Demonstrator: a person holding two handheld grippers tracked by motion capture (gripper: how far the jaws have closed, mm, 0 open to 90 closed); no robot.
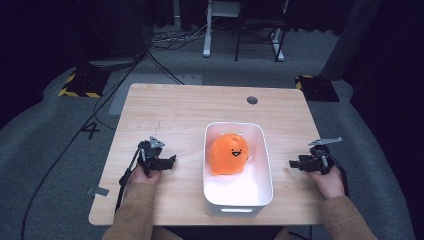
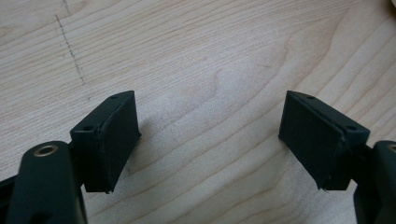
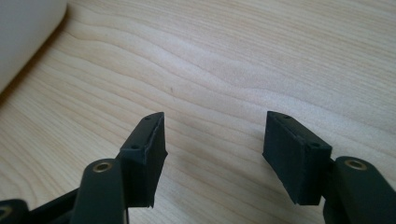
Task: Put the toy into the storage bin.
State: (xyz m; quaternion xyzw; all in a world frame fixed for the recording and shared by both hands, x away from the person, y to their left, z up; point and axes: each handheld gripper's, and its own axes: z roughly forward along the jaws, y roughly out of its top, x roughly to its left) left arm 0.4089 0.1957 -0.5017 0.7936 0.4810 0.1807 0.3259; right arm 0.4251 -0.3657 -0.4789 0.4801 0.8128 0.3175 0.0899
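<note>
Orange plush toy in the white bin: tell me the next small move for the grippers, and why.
Probably bring the right gripper in over the white bin toward the orange plush toy. Both grippers rest on the wooden table beside the bin, jaws open and holding nothing; the left gripper is open too. The toy lies untouched inside, so a reach should come first.

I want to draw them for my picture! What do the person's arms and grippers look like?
Both sleeves are tan-brown. The left gripper and right gripper are black, each with two flat, blocky jaws and small brass-ringed holes. Each carries a grey three-cornered plate on top. A black cable trails from the left one.
</note>
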